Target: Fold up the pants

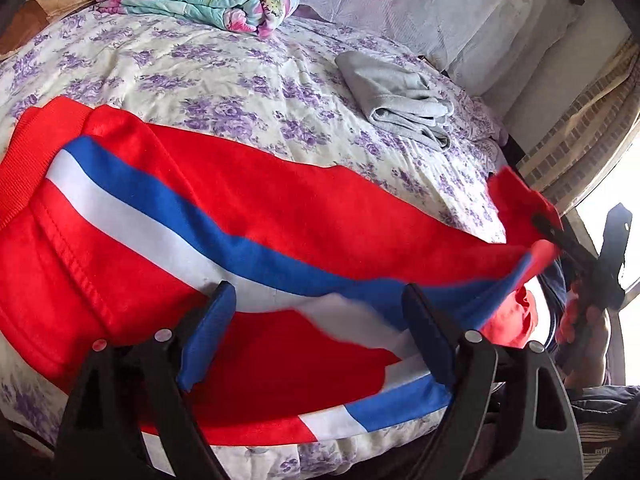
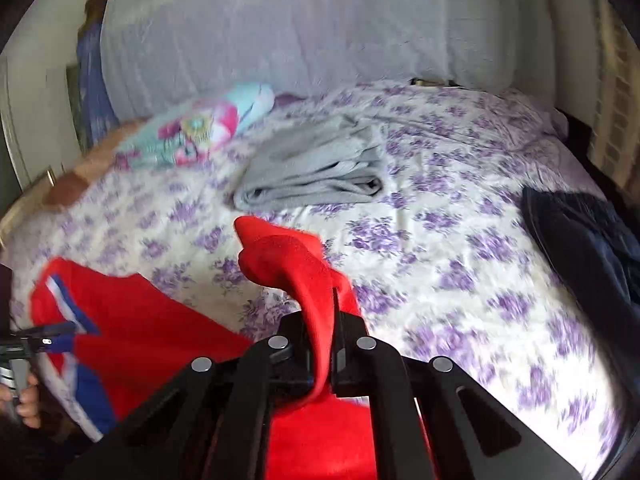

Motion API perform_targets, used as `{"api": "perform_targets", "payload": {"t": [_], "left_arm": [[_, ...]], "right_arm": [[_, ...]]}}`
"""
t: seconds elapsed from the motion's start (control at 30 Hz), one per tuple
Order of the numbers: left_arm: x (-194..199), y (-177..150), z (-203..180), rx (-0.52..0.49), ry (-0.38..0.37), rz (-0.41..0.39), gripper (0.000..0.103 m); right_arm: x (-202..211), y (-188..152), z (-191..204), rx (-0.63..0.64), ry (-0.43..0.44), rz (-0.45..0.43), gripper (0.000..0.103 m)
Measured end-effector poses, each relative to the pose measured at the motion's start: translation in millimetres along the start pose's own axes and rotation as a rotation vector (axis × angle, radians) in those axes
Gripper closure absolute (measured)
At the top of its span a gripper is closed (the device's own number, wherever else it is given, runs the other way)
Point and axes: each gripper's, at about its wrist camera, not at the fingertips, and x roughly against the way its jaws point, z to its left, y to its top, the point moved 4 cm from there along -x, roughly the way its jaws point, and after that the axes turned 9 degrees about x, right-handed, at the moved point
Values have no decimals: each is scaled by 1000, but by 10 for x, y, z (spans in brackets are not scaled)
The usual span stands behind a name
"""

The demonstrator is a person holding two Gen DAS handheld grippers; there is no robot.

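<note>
Red fleece pants [image 1: 248, 216] with a blue and white side stripe, spread along the near edge of a bed under a cream bedspread [image 1: 208, 76] printed with purple flowers. Long axis running left to right in the left wrist view: ribbed waistband at the far left, legs stretching off to the right, stripe following the same line. Far right end of the legs lifted off the bedspread and bunched.

Left gripper [image 1: 316, 340], black with blue pads, standing wide open just over the striped middle of the pants, near the bed's front edge. Stripe lying between and below the two fingers; no cloth pinched, as far as can be seen.

Right gripper [image 2: 334, 320], black, clamped tight on a fold of red cloth at the leg end. Fabric rising between the closed fingers and flopping over their tips towards the bed's middle. In the left wrist view, this same gripper at the far right with the red hem caught in it, a hand [image 1: 576, 320] behind it.

Further back on the bedspread, well apart from the pants: a folded grey garment [image 1: 396, 100], and a folded quilt in turquoise and pink florals [image 1: 200, 0]. A dark navy garment [image 2: 588, 240] lying at the right edge in the right wrist view.
</note>
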Motion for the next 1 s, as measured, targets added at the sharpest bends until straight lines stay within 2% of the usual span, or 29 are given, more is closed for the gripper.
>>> {"api": "perform_targets", "payload": {"t": [0.07,0.13,0.17,0.2,0.23,0.27,0.3,0.37,0.43,0.47,0.5,0.57,0.67,0.77,0.8,0.83,0.87,0.9,0.97,1.0], "left_arm": [[-27,-3,-16,-9,-5,7,21],[-34,-23,-37,-25,4,7,21],[-49,-25,-61,-35,8,7,20],[-59,-25,-72,-42,9,9,19],[-62,-27,-74,-45,11,11,19],[-63,-27,-77,-47,13,13,19],[-54,-32,-70,-46,12,15,19],[-39,-29,-59,-37,10,19,19],[-29,-28,-51,-27,8,20,19],[-21,-27,-44,-21,8,19,19],[-13,-27,-38,-18,10,17,19],[19,-37,-9,-22,30,11,22],[98,-82,81,-49,105,14,38],[186,-112,159,-49,115,24,40],[211,-115,169,-55,129,28,40],[242,-120,179,-66,148,32,40],[270,-124,195,-72,161,36,40],[298,-131,214,-72,172,42,40],[353,-136,226,-78,199,48,40],[379,-134,227,-82,209,55,39]], "right_arm": [[299,-387,-168,-104,-4,-39,94],[341,-930,-347,-253,20,-24,77],[243,-1191,-394,-319,14,16,60],[188,-1417,-486,-400,43,60,61],[207,-1519,-569,-464,105,40,61],[261,-1540,-596,-481,123,4,61],[306,-1487,-614,-467,124,-11,49],[353,-1345,-654,-438,100,-36,32],[308,-1263,-750,-463,108,-29,35],[259,-1254,-802,-490,116,-12,64],[207,-1240,-829,-501,138,13,85],[258,-1187,-804,-478,155,2,85],[445,-1133,-672,-375,159,-32,85],[292,-1357,-763,-376,109,124,80],[278,-1420,-817,-391,115,145,79],[340,-1425,-864,-387,108,131,75],[435,-1377,-900,-353,65,113,61],[562,-1275,-933,-306,9,75,52],[831,-1047,-1044,-252,-126,-30,45],[912,-910,-1089,-243,-142,-65,44]]}}
